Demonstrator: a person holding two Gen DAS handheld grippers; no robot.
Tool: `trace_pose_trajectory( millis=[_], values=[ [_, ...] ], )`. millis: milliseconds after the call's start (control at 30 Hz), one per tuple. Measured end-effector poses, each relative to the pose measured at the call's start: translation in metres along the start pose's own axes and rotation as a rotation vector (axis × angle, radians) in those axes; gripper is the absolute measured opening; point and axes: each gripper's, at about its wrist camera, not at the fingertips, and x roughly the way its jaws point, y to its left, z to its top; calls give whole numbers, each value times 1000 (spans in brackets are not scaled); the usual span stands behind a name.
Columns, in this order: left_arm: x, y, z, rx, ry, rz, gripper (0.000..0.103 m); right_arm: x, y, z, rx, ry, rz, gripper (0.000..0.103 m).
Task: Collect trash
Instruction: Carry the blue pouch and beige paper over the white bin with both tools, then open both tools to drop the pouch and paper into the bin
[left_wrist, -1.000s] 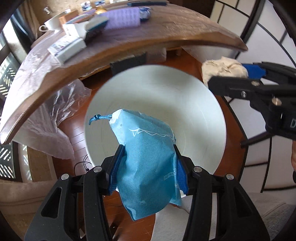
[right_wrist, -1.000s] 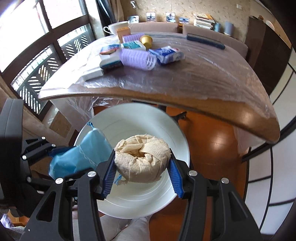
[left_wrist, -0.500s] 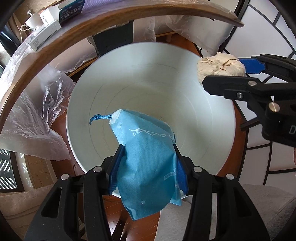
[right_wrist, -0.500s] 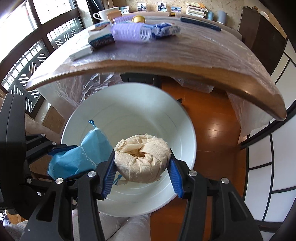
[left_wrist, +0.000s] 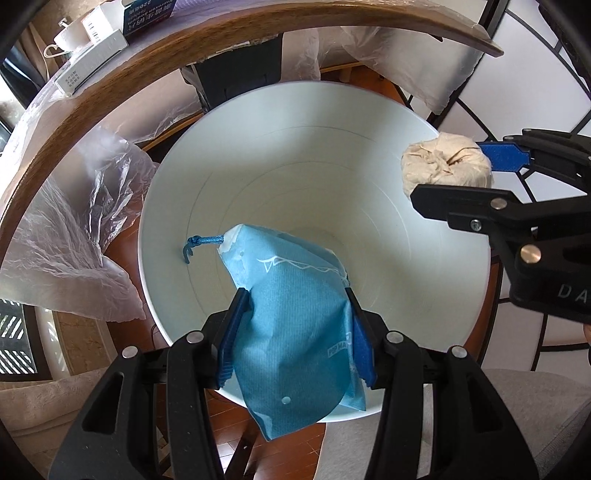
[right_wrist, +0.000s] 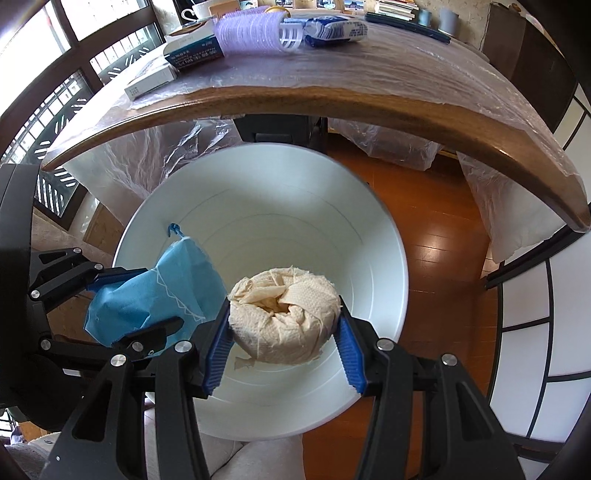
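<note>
A: Nearest the left wrist camera, the left gripper (left_wrist: 295, 332) is clamping a blue paper pouch (left_wrist: 291, 325) between its blue pads (left_wrist: 229, 336), with the pouch's knotted blue drawstring (left_wrist: 199, 242) sticking out ahead. Is it sitting over the bin?

B: Yes, it is hanging above the open mouth of the white bin (left_wrist: 177, 177), toward the near-left part of the rim. The right gripper (right_wrist: 282, 332) is squeezing a crumpled beige paper-towel wad (right_wrist: 284, 317) and is hanging over the bin (right_wrist: 384, 266) too, closer to the middle.

A: What is worrying you?

B: The pouch is sagging low past the near rim in the left view, so on release its tail may be catching the edge and tipping out onto the wooden floor (right_wrist: 436, 258). The two grippers are also working close together, so they could be knocking into each other.

A: Anything inside the bin?

B: I am seeing only bare white walls; the bottom is partly hidden behind both pieces of trash, so I cannot tell.

A: And farther off?

B: The plastic-covered wooden table (right_wrist: 369, 99) is overhanging the bin, carrying a lilac roller-like item (right_wrist: 247, 31), a blue-and-white packet (right_wrist: 334, 31) and small boxes (right_wrist: 151, 79).
</note>
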Motion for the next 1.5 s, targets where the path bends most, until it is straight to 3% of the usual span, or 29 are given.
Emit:
trace_pose_trajectory(
  millis=[633, 967, 1200, 1300, 1500],
  values=[
    [15, 8, 3, -30, 20, 32, 52, 13, -4, 6, -22, 49, 10, 51],
    [17, 21, 8, -76, 20, 44, 63, 19, -10, 8, -21, 63, 9, 54],
    [9, 30, 10, -116, 23, 68, 70, 18, -14, 11, -22, 54, 15, 70],
    [-1, 32, 10, -132, -8, 89, 84, 9, -16, 14, -24, 19, 24, 86],
    [-31, 40, 10, -182, -75, 104, 86, -15, -18, 22, -57, -48, 22, 89]
  ],
)
